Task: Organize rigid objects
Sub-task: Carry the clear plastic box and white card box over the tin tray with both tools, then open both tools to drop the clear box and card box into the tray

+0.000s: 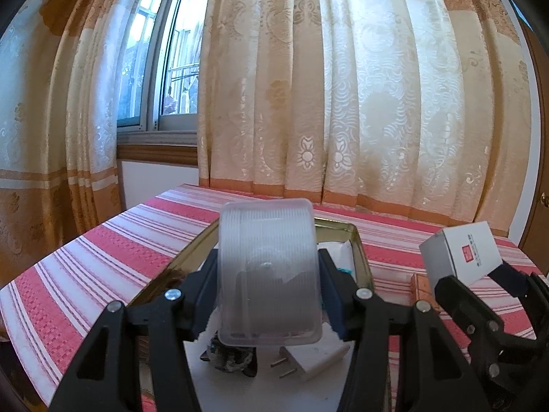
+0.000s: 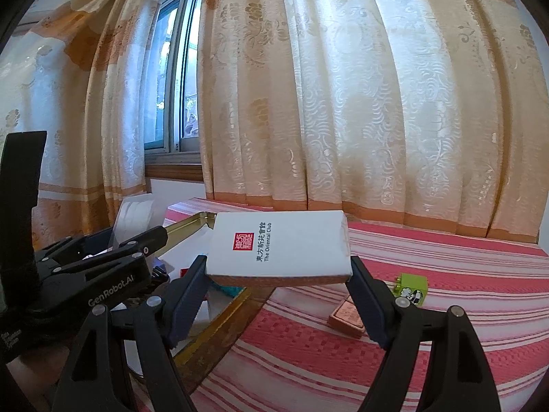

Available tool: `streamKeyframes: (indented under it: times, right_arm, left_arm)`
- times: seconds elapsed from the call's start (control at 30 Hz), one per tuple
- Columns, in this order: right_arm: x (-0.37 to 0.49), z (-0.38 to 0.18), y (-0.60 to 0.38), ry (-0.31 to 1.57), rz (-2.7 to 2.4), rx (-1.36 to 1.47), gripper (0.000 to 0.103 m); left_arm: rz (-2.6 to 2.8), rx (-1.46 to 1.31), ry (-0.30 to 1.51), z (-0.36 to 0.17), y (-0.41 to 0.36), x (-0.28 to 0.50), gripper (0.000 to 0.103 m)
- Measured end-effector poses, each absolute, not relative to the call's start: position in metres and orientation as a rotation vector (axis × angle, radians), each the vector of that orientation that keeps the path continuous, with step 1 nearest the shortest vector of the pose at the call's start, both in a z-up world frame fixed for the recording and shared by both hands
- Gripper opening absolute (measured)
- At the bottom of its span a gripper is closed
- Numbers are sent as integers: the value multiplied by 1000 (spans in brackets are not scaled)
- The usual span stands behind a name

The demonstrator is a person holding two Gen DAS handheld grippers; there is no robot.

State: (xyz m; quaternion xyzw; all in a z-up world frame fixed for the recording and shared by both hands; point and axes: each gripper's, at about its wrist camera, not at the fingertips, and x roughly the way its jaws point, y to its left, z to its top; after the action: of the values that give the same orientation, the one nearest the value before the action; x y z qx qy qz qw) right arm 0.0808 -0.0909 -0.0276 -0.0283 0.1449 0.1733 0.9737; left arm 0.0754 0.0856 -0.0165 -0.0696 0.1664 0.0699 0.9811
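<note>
My left gripper [image 1: 269, 274] is shut on a clear ribbed plastic box [image 1: 267, 267] and holds it above a gold metal tray [image 1: 357, 243]. In the tray lie a white plug adapter [image 1: 315, 360] and a dark crumpled item [image 1: 230, 357]. My right gripper [image 2: 278, 271] is shut on a white card box [image 2: 279, 245] with a red seal and "The Oriental Club" print, held above the tray's right edge [image 2: 212, 329]. The right gripper with the white box also shows in the left wrist view [image 1: 459, 254]. The left gripper shows at the left of the right wrist view [image 2: 103, 257].
The table has a red and white striped cloth [image 2: 377, 343]. On it, right of the tray, lie a copper-coloured flat box [image 2: 346, 316] and a small green cube [image 2: 411, 288]. Curtains [image 2: 343, 103] and a window [image 1: 164, 68] stand behind the table.
</note>
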Motion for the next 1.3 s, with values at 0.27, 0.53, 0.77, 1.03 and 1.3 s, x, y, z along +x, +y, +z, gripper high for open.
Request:
streamKeyframes:
  times: [0.27, 0.53, 0.77, 1.03, 1.3]
  right_arm:
    - [86, -28, -81, 311, 371, -66, 81]
    - [90, -29, -73, 325, 383, -70, 81]
    - [92, -30, -66, 332, 394, -82, 81]
    - [97, -32, -59, 348, 415, -88, 81]
    - [118, -34, -45, 387, 443, -88, 81]
  left_arm:
    - [166, -171, 364, -19, 98, 80, 54]
    - [174, -180, 367, -21, 104, 80, 54]
    - [184, -179, 377, -22, 110, 82, 54]
    - [215, -165, 409, -24, 117, 87, 54]
    - [223, -122, 483, -24, 122, 103, 54]
